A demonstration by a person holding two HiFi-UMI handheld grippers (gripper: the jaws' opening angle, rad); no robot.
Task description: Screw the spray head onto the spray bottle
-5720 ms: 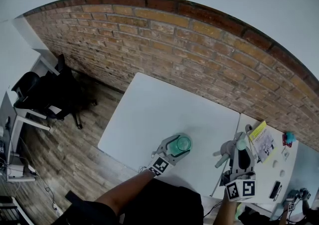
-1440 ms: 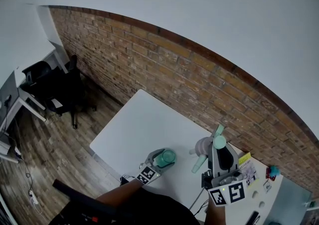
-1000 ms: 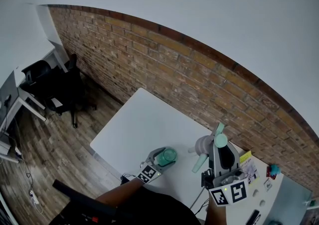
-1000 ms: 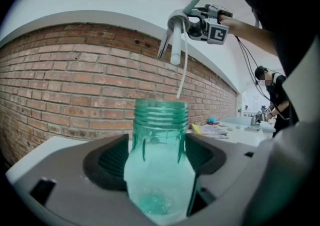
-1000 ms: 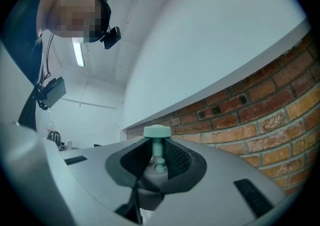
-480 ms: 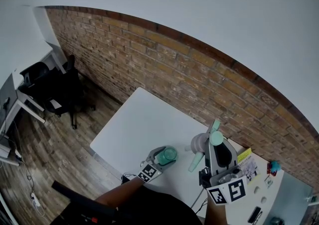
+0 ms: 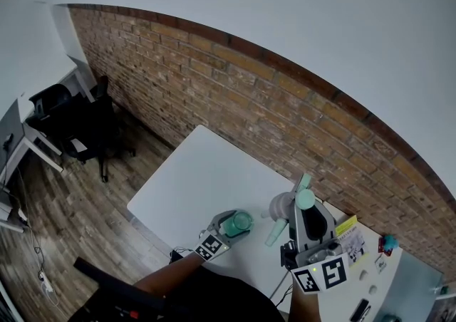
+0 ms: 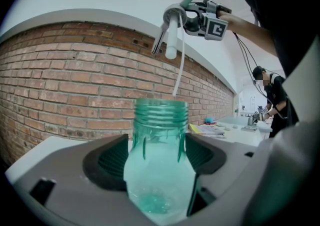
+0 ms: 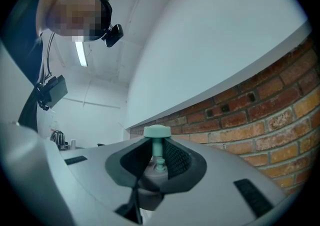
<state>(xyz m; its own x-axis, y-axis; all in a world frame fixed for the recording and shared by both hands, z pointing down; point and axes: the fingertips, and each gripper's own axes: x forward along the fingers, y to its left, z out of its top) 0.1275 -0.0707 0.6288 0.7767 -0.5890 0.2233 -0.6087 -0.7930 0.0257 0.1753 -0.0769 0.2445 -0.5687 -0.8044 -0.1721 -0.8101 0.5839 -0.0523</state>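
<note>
A translucent green spray bottle (image 8: 159,165) stands upright with its threaded mouth bare, and my left gripper (image 8: 159,157) is shut on its body. In the head view the bottle (image 7: 236,223) and left gripper (image 7: 229,224) sit near the table's front edge. My right gripper (image 7: 303,205) is shut on the grey and mint spray head (image 7: 283,208), held in the air to the right of the bottle and above it. The head (image 8: 172,22) hangs high in the left gripper view, its white dip tube (image 8: 178,67) ending just above the bottle's mouth. The right gripper view shows my right gripper (image 9: 156,157) clamped on the spray head's pump stem (image 9: 158,145).
A white table (image 7: 203,171) stands against a brick wall (image 7: 242,89). A second table at the right carries a yellow leaflet (image 7: 348,226) and small items. A black chair (image 7: 78,125) stands far left on the wood floor. Another person (image 8: 272,90) is at the far right.
Since the oldest frame my right gripper has raised the spray head and brought it closer to the bottle. Over the last second it drifted slightly left. The left gripper and bottle stayed put.
</note>
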